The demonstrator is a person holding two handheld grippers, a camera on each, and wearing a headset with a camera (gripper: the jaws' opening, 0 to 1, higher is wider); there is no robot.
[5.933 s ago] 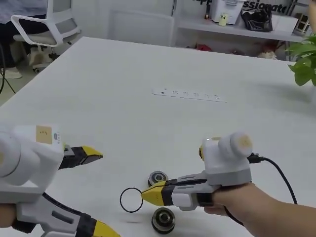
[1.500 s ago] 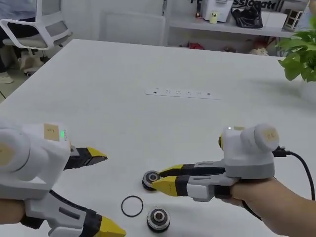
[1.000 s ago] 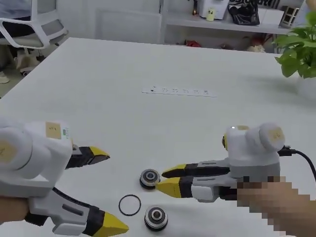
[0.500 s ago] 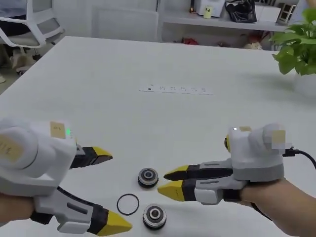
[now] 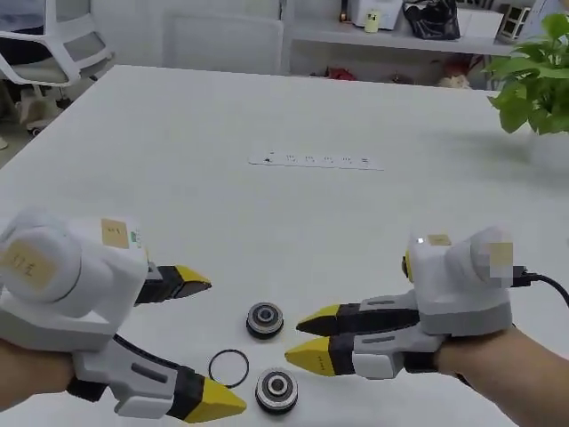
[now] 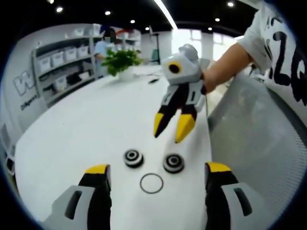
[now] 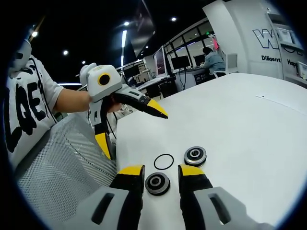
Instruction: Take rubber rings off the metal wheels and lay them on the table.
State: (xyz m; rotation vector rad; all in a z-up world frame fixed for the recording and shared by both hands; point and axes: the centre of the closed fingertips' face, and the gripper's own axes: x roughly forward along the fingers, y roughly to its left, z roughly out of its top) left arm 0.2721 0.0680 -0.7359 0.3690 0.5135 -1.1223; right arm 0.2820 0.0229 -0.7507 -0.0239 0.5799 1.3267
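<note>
**Left gripper**: jaws spread wide, holding nothing, hovering over the table at the left of the work. Its place relative to the parts is unchanged over the last second and a half.

**Rubber ring**: one ring lies flat and free on the table, just right of the left gripper's near tip. It lies where it did before.

**Near wheel** and **far wheel**: both rest on the table just right of the ring. Each shows a dark rim (whether that is a ring still fitted cannot be confirmed at this size).

**Right gripper**: jaws set to a narrow gap, empty. A second and a half ago its tips were at the far wheel. They are now drawn back to the right, clear of it. No second ring has come free, so that approach appears to have yielded nothing. In the right gripper view the near wheel sits in line between the jaws, which suggests it is the next target.
</note>
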